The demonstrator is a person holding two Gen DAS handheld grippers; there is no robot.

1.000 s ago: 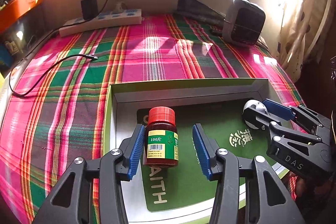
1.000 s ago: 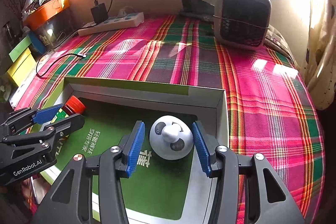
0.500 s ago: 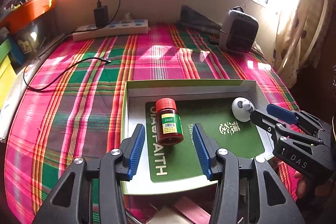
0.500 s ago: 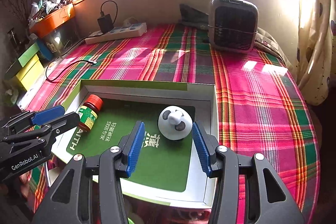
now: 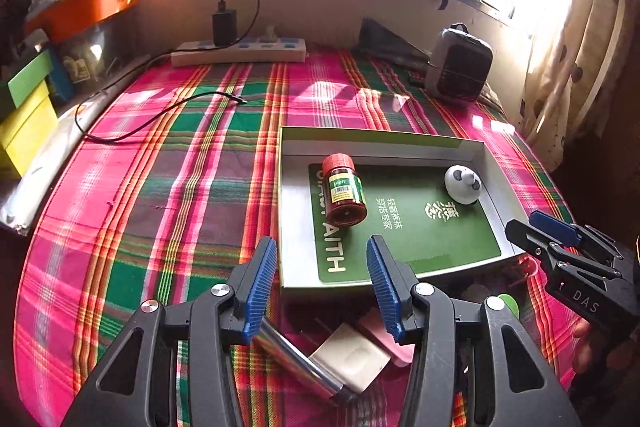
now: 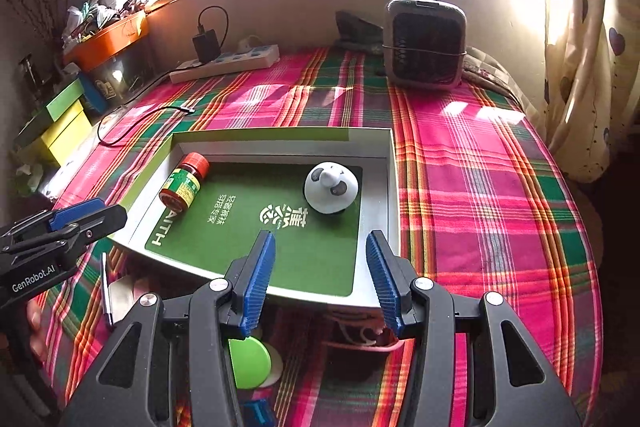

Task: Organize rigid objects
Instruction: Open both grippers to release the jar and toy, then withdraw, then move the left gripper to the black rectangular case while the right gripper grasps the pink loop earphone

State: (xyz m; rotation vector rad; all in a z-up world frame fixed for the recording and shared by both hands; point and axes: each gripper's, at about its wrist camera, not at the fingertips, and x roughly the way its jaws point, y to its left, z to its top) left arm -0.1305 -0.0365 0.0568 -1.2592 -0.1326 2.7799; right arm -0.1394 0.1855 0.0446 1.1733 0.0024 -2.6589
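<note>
A shallow box lid point(image 5: 290, 211) point(image 6: 390, 187) with a green insert lies on the plaid cloth. In it stand a brown pill bottle point(image 5: 344, 191) point(image 6: 184, 183) with a red cap at the left and a white panda-face dome point(image 5: 463, 184) point(image 6: 331, 187) at the right. My left gripper point(image 5: 322, 289) is open and empty, above the lid's near left edge. My right gripper point(image 6: 320, 281) is open and empty, above the lid's near right edge. Each gripper also shows in the other's view, the right point(image 5: 560, 247) and the left point(image 6: 76, 223).
Near the front edge lie a metal tube point(image 5: 296, 359), a beige flat piece point(image 5: 352, 359), a pink piece point(image 5: 384, 335) and a green round lid point(image 6: 250, 363). A power strip point(image 5: 240, 53), a loose cable point(image 5: 152, 119) and a small heater point(image 6: 424, 43) sit at the back.
Both grippers have pulled back and up from the lid, leaving the bottle and the panda dome standing in it. More of the cloth and the front items now show.
</note>
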